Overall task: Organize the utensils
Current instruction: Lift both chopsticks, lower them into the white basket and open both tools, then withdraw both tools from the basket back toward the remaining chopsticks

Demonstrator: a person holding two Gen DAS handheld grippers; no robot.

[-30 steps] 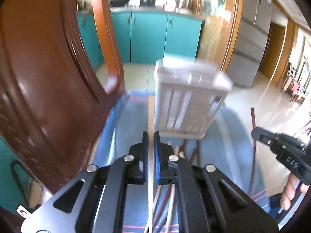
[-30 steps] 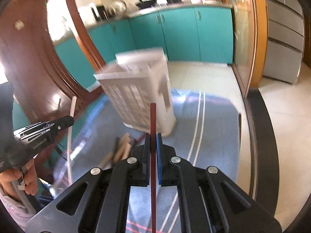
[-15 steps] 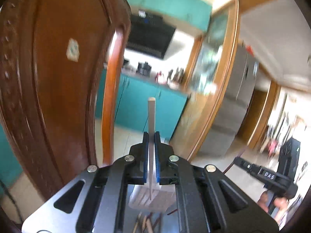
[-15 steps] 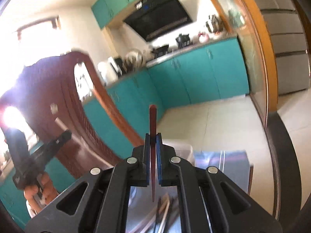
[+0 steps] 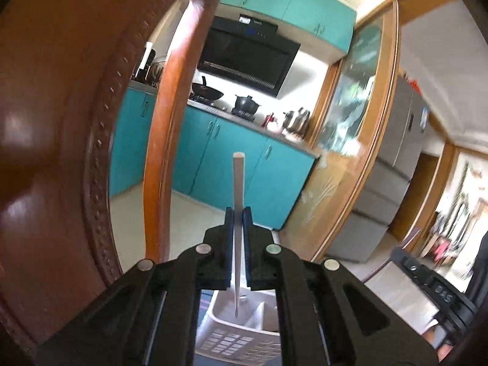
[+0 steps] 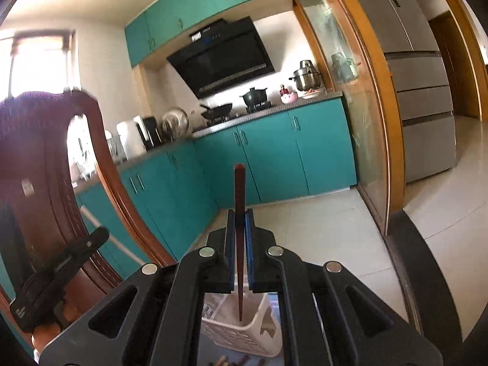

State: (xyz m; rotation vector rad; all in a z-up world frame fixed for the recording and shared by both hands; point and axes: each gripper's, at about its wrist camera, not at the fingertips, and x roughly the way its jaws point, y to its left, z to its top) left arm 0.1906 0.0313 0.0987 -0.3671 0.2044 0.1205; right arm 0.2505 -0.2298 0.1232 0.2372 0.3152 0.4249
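Observation:
My left gripper (image 5: 238,213) is shut on a pale wooden chopstick (image 5: 238,189), held upright with its lower tip hanging over the open top of a white slotted utensil basket (image 5: 231,335). My right gripper (image 6: 241,215) is shut on a dark red-brown chopstick (image 6: 239,195), also upright, its lower tip over the same white basket (image 6: 244,335). The left gripper (image 6: 61,262) with its pale stick shows at the left of the right wrist view. The right gripper (image 5: 433,286) shows at the lower right of the left wrist view.
A carved dark wooden chair back (image 5: 45,152) stands close on the left. Teal kitchen cabinets (image 6: 274,152), a black range hood (image 6: 222,55) and a grey fridge (image 6: 421,76) lie beyond. A few utensil ends (image 6: 231,360) lie on the blue cloth below the basket.
Both grippers have tilted up and risen with their chopsticks. The basket has dropped from mid-view to the bottom, under the chopsticks' lower tips.

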